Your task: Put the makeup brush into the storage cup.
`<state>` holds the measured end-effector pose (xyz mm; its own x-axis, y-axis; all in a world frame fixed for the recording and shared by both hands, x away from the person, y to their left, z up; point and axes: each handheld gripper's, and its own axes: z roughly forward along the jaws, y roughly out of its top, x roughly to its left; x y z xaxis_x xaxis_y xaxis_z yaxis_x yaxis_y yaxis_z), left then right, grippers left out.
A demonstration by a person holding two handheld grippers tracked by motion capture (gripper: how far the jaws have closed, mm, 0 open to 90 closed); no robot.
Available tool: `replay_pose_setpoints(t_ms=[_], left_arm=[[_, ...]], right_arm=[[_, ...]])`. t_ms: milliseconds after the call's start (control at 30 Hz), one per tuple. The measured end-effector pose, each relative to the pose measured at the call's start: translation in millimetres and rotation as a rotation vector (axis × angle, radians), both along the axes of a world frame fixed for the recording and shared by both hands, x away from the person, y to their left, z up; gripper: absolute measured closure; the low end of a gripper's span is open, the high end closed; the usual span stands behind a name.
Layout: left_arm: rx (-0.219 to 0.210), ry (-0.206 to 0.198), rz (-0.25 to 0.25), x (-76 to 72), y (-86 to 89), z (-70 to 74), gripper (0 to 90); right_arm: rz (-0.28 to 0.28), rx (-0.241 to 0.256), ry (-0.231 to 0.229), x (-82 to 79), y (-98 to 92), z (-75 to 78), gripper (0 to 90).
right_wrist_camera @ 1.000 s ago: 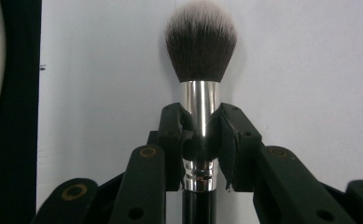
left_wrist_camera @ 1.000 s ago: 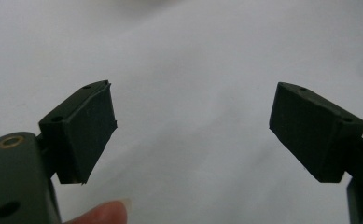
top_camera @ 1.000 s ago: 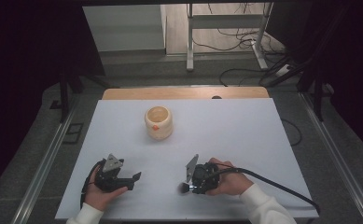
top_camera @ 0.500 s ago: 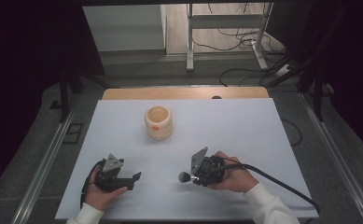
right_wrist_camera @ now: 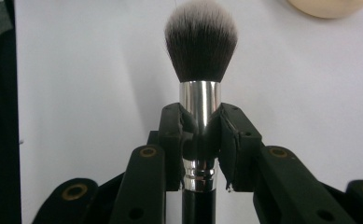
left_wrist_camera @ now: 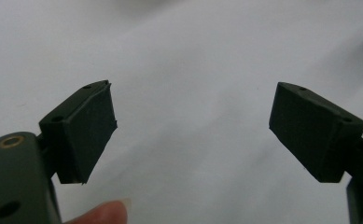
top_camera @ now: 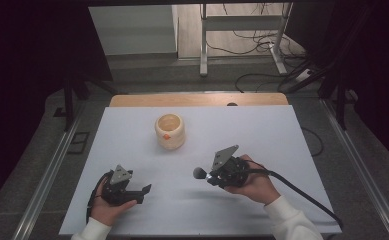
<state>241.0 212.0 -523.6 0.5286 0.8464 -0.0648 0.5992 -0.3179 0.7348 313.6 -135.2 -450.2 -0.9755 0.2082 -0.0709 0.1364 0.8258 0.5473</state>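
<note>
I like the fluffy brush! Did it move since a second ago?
Yes. The right tool has carried the brush up the table, closer to the cream cup, and tipped it up.

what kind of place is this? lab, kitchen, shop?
Most likely a lab or recording bench, not a home. A bare white table carries little beyond a cream cup, cables trail over the floor behind, and the right hand-held gripper grips a makeup brush.
</note>
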Motion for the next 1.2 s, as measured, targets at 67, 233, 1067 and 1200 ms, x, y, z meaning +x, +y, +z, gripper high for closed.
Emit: replay_pose_setpoints(t_ms=[67,233,1067,1200], left_arm=[[0.000,-0.001,0.001,0.0,0.0,0.1,15.3],[0.001,-0.007,0.001,-0.1,0.7,0.7,15.4],[0.001,-0.010,-0.004,0.2,0.1,1.0,16.0],[0.001,-0.010,-0.006,0.2,0.0,1.1,16.1]], right_arm=[[-0.014,0.007,0.006,1.0,-1.0,-0.2,72.0],[-0.038,0.032,0.023,1.7,-1.7,0.9,72.0],[-0.147,0.169,0.035,5.3,-7.4,8.8,72.0],[-0.170,0.188,0.033,6.5,-9.2,9.6,71.9]])
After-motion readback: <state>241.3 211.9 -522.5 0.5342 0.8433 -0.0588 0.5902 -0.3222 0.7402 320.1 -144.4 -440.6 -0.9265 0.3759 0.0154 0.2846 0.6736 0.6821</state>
